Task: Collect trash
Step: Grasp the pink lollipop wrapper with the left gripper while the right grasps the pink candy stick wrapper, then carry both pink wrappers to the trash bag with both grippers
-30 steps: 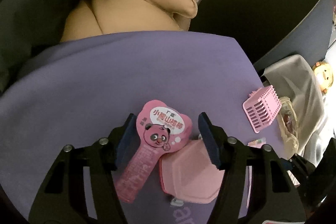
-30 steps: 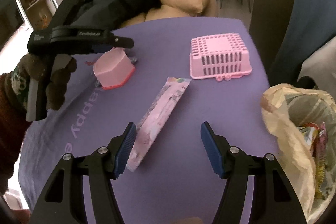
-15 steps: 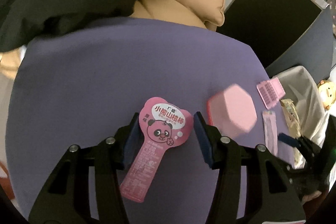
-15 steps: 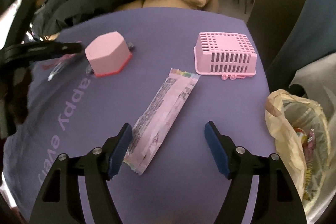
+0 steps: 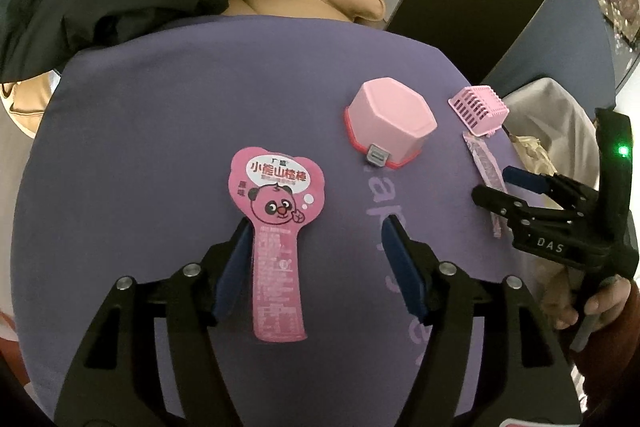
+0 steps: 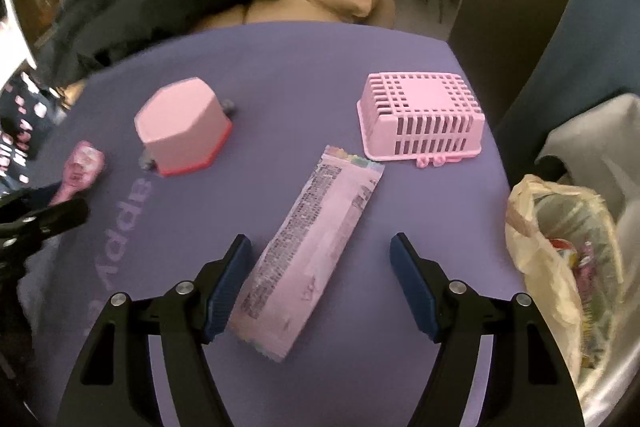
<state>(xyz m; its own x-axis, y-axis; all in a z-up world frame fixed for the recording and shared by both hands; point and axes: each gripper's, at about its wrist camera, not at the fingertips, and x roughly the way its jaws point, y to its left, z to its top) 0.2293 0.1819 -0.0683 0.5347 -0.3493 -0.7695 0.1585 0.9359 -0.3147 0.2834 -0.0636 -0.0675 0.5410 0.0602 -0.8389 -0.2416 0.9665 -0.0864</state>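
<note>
You are looking at two pink wrappers [image 5: 276, 227] [image 6: 304, 259], one hexagonal box [image 6: 182, 127], one basket [image 6: 420, 115], one trash bag [image 6: 560, 251].

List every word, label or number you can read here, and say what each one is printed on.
"小熊山楂棒": white banner on the panda wrapper; the small print on its stem is too small to read.
"DAS": body of the right gripper, seen from the left wrist.
Pale lettering on the purple cloth: partly hidden, only letters like "app" in the right wrist view.
Long pink wrapper: dense print, too blurred to read.
</note>
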